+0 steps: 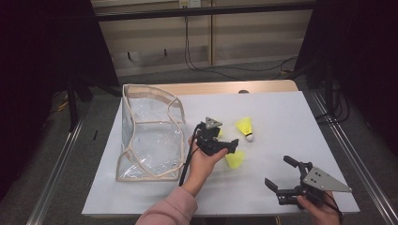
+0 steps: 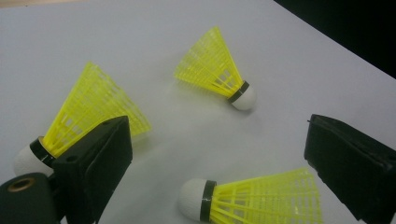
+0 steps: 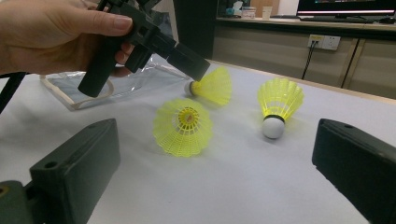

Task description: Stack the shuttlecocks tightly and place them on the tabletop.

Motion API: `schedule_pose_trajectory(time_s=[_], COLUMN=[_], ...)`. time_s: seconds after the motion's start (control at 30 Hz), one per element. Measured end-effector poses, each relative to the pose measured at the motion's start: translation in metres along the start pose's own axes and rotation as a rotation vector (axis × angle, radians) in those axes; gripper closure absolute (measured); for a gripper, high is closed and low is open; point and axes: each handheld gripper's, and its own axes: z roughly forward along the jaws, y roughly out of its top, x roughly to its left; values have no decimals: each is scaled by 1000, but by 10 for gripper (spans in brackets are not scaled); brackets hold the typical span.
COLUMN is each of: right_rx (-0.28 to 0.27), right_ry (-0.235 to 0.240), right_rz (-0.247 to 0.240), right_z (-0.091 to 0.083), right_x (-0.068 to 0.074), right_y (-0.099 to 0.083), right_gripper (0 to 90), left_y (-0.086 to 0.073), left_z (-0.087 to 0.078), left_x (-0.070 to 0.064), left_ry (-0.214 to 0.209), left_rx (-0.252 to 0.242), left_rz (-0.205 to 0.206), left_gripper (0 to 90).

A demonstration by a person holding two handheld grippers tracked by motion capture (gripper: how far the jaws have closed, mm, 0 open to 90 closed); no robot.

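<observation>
Where the left tool (image 2: pixel 215 154) gapes, its jaw half-hides one shuttlecock (image 2: pixel 93 112).

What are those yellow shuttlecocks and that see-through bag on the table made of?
The yellow shuttlecocks look like moulded plastic: the skirts are a fine open mesh, slightly glossy, and the white tips are smooth, perhaps foam or cork. The see-through bag seems to be soft clear vinyl, glinting and creased, edged with beige fabric trim.

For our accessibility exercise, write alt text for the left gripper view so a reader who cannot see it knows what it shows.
Three yellow shuttlecocks lie on a white table, seen between the open black jaws of the left hand-held gripper. One shuttlecock lies partly behind the left-side jaw, another rests farther off, and the nearest lies at the bottom edge, its white cork pointing left.
</observation>
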Motion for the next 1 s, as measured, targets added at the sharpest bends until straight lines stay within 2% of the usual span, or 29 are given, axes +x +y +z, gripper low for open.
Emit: schedule_pose_trajectory(time_s=[0.53, 0.57, 0.6, 0.63, 0.67, 0.7, 0.73, 0.8, 0.83, 0.9, 0.93, 0.97, 1.0], right_rx=[0, -2, -2, -4, -4, -4, -3, -4, -4, -5, -5, -4, -4], right_ry=[3, 1, 1, 4, 5, 5, 5, 4, 5, 5, 4, 4, 4], right_rz=[-1, -3, 2, -2, -1, -1, -1, -1, -2, -5, -6, -5, -2], right_z=[0, 0, 0, 0, 0, 0, 0, 0, 0, 0, 0, 0, 0], right_x=[0, 0, 0, 0, 0, 0, 0, 0, 0, 0, 0, 0, 0], right_y=[0, 0, 0, 0, 0, 0, 0, 0, 0, 0, 0, 0, 0], right_gripper=[9, 9, 9, 9, 9, 9, 9, 9, 9, 9, 9, 9, 9], left_y=[-19, -20, -20, -22, -24, -26, -27, -29, -32, -36, -37, -39, -41], left_z=[-11, -12, -14, -15, -16, -15, -17, -20, -19, -22, -24, -26, -27], left_x=[-7, -7, -5, -6, -6, -9, -9, -7, -10, -9, -6, -6, -7], left_ry=[-13, -20, -13, -19, -27, -30, -29, -27, -30, -48, -38, -32, -41], left_rx=[-10, -2, 27, 35, 39, 7, 16, 45, -6, -10, 17, 30, 18], left_rz=[7, 16, 58, 76, 75, 36, 42, 82, 34, 21, 68, 88, 81], left_gripper=[50, 50, 49, 48, 47, 47, 46, 42, 42, 42, 40, 38, 38])
